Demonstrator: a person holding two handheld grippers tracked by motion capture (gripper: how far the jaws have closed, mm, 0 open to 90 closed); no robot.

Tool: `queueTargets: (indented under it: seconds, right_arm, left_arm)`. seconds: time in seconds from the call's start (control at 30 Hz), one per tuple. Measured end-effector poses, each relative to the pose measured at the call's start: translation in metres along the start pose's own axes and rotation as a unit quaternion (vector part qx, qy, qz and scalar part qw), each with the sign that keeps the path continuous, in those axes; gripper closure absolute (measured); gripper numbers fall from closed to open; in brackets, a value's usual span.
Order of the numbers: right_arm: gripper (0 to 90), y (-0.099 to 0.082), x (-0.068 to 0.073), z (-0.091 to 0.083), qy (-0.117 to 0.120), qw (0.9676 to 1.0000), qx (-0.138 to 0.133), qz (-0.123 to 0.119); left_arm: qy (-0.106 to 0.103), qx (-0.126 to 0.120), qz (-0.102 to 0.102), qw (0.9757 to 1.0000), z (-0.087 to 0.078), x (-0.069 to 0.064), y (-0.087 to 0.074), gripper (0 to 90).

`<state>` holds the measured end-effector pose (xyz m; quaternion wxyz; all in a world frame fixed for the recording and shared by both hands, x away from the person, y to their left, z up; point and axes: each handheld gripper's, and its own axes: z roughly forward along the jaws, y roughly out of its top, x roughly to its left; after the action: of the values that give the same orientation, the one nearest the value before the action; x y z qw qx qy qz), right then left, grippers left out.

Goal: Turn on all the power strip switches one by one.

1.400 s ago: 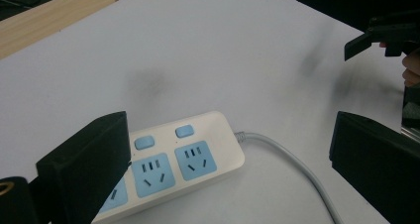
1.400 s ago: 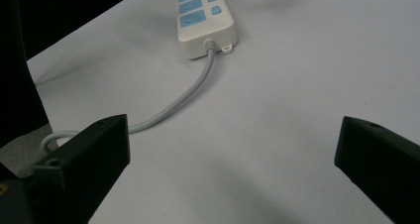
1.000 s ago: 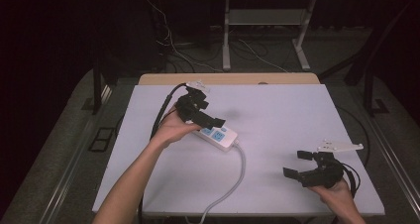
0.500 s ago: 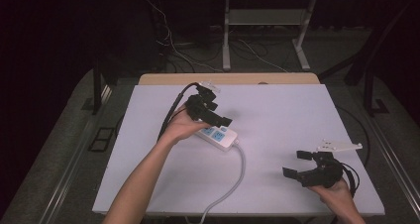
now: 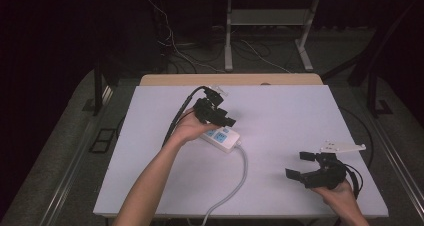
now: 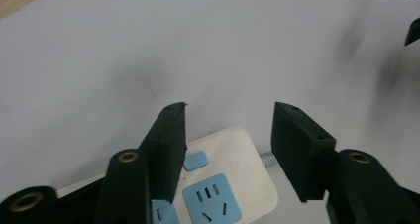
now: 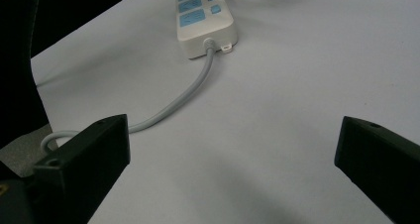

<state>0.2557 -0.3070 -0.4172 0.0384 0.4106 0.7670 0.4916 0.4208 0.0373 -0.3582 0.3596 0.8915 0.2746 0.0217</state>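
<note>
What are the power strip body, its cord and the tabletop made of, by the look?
Power strip: looks like moulded white plastic, smooth with a slight sheen and rounded corners, with pale blue socket faces.
Cord: grey, bends in soft curves, likely a rubbery or PVC jacket.
Tabletop: matte white sheet without glare, possibly laminate or foam board; can't tell which.

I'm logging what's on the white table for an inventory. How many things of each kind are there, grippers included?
Power strip with grey cord: 1
Handheld grippers: 2, the left gripper over the strip and the right gripper near the table's right edge
Total: 3
</note>
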Motion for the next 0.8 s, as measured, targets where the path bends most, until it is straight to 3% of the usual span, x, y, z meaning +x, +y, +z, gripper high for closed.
queueTargets:
  seconds: [0.57, 0.8]
  right_arm:
    - [0.5, 0.0, -0.001, 0.0, 0.001, 1.0, -0.001, -0.003]
    - [0.5, 0.0, -0.001, 0.0, 0.001, 1.0, -0.002, -0.003]
  left_arm:
    - [-0.016, 0.034, 0.001, 0.9993, 0.023, 0.008, -0.005, 83.3]
    - [-0.01, 0.043, -0.001, 0.999, 0.03, 0.01, -0.007, 89.3]
